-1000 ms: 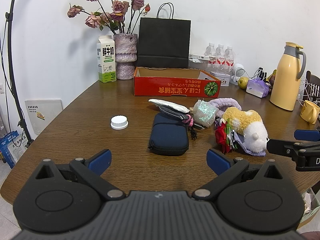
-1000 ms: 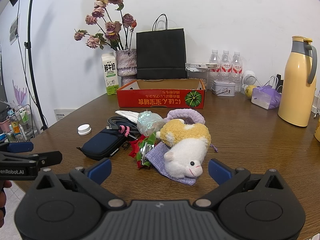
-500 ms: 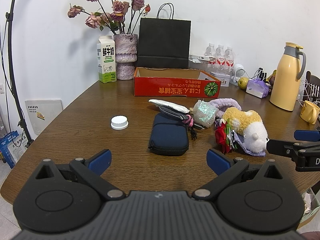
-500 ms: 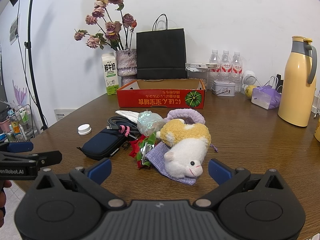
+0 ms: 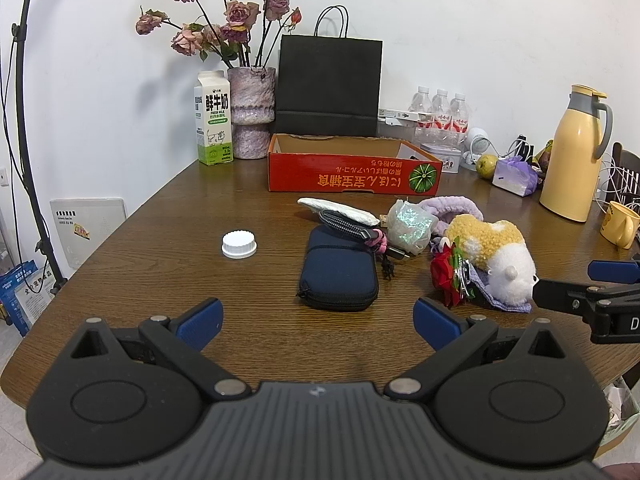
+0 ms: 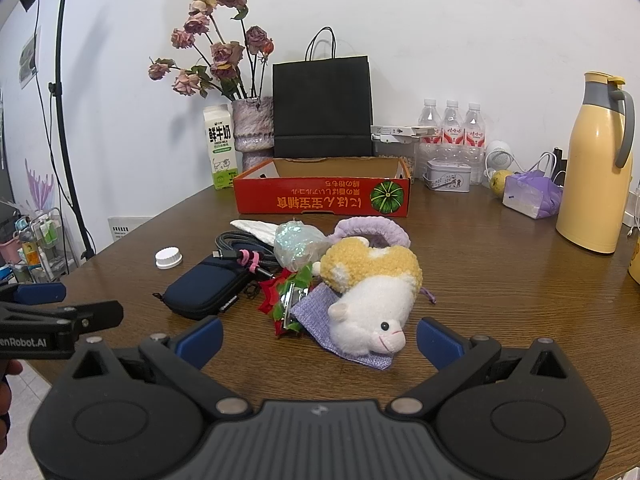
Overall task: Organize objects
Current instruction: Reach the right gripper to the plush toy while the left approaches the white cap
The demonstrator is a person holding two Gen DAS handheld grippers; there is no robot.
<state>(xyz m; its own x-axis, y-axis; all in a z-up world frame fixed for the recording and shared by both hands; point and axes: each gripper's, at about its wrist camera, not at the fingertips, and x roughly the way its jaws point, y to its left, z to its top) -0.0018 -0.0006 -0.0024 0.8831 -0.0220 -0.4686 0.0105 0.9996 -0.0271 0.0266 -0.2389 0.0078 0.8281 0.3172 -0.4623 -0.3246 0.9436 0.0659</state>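
L gripper (image 5: 318, 322): jaws spread wide, nothing between; hovers over near table edge, aimed at navy pouch.
R gripper (image 6: 319, 338): jaws wide apart too, empty; plush's head sits just past the gap.
Table (image 5: 168, 240): brown wood, round-ish edge.
Navy zip pouch (image 5: 339, 272): flat, mid-table, black cable (image 5: 348, 226) w/ pink tie draped over its far end.
White cap (image 5: 239, 244): alone, left of pouch, well apart from pile.
Plush (image 6: 370, 286): yellow/white, on its side atop purple cloth (image 6: 320, 306); touching red fabric rose (image 6: 280, 294) w/ metal clip.
Iridescent wrap ball (image 6: 298, 242): btwn cable & plush.
Purple headband (image 6: 374, 228): behind plush.
Red cardboard tray (image 6: 324, 198): far side of pile; what's inside is hidden.
Back row: milk carton (image 5: 213, 118), vase of dried roses (image 5: 252, 116), black paper bag (image 5: 330, 84), yellow thermos (image 5: 574, 156).
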